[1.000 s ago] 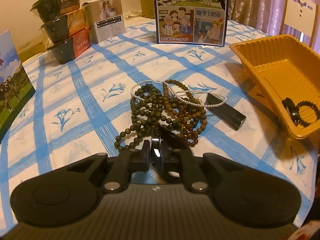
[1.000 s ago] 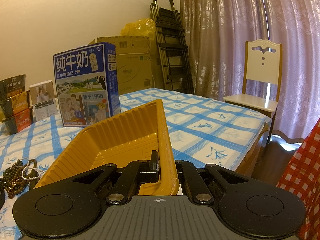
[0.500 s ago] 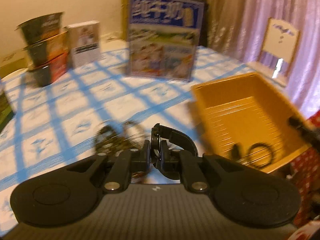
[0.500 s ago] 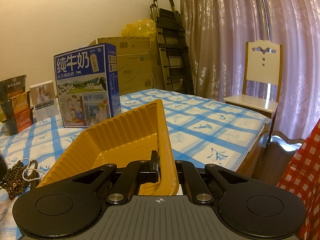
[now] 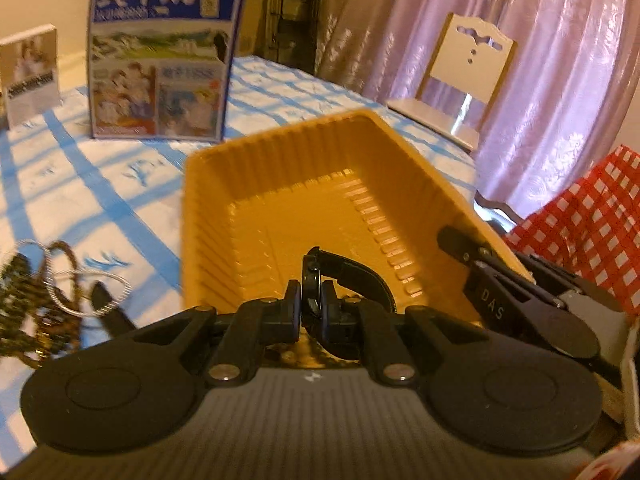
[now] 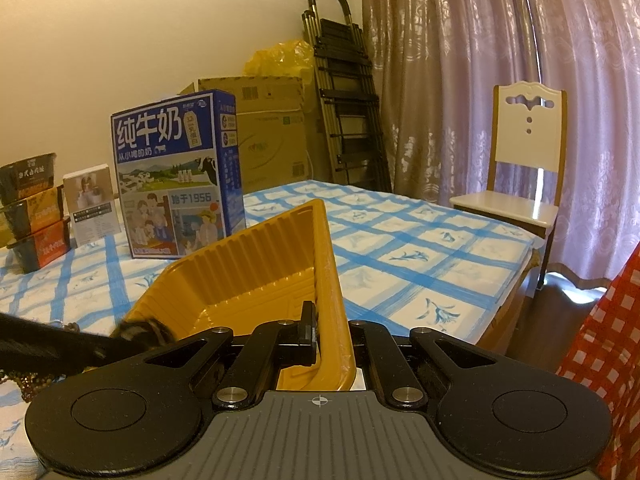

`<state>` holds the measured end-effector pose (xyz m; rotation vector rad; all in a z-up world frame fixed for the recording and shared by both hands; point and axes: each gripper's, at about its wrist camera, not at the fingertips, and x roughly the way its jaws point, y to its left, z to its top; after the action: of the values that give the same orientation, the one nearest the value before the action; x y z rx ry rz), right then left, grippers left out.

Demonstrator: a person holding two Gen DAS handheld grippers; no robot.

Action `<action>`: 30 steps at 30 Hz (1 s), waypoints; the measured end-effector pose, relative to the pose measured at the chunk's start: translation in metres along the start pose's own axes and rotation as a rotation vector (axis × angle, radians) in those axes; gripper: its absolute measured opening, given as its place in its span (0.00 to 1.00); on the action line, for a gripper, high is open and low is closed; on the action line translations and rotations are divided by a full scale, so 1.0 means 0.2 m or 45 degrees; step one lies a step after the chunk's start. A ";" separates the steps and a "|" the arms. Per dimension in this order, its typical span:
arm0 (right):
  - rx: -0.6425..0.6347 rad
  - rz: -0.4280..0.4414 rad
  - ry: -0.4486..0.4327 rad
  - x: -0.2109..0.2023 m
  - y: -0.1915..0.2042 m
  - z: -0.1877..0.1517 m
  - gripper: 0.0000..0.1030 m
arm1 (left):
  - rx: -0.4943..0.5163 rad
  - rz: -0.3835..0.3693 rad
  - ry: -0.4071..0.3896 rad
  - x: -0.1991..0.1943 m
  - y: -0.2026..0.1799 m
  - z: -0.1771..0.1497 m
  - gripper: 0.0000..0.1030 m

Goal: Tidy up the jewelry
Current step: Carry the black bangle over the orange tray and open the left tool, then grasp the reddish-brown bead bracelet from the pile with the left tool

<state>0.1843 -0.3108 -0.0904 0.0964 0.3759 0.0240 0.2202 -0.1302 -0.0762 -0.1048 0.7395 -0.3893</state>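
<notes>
My left gripper (image 5: 311, 304) is shut on a black bangle (image 5: 352, 270) and hangs over the near end of the yellow ribbed tray (image 5: 280, 168). The tray is tipped up on one side, and its floor shows nothing lying on it here. My right gripper (image 6: 320, 328) is shut on the tray's right rim (image 6: 332, 280); its fingers (image 5: 464, 242) show at that rim in the left wrist view. A heap of dark bead strings (image 5: 20, 312) with a pearl bracelet (image 5: 80, 296) and a black cylinder (image 5: 110, 312) lies on the cloth left of the tray.
A blue milk carton (image 6: 176, 176) stands behind the tray, with a small white box (image 6: 94, 204) and stacked noodle bowls (image 6: 32, 208) further left. The table has a blue-checked cloth (image 6: 420, 248). A white chair (image 6: 528, 152) and a red chequered cloth (image 5: 592, 220) are on the right.
My left gripper has swung right and up from the bead heap to above the tray, carrying the black bangle. The right gripper and the tray have stayed put.
</notes>
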 end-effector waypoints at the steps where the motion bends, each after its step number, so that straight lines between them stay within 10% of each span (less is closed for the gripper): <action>1: 0.000 0.000 0.000 0.00 0.00 0.00 0.04 | -0.005 0.000 0.014 0.03 -0.01 -0.01 0.08; 17: 0.002 -0.002 0.010 0.00 0.01 -0.01 0.04 | -0.107 -0.080 -0.049 -0.07 0.05 -0.02 0.21; 30: -0.001 -0.006 0.012 0.01 0.00 -0.01 0.04 | -0.134 0.322 -0.053 -0.39 0.45 -0.22 0.24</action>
<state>0.1850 -0.3101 -0.0936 0.0950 0.3856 0.0201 0.1661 -0.0145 -0.0790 -0.1163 0.7222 -0.1066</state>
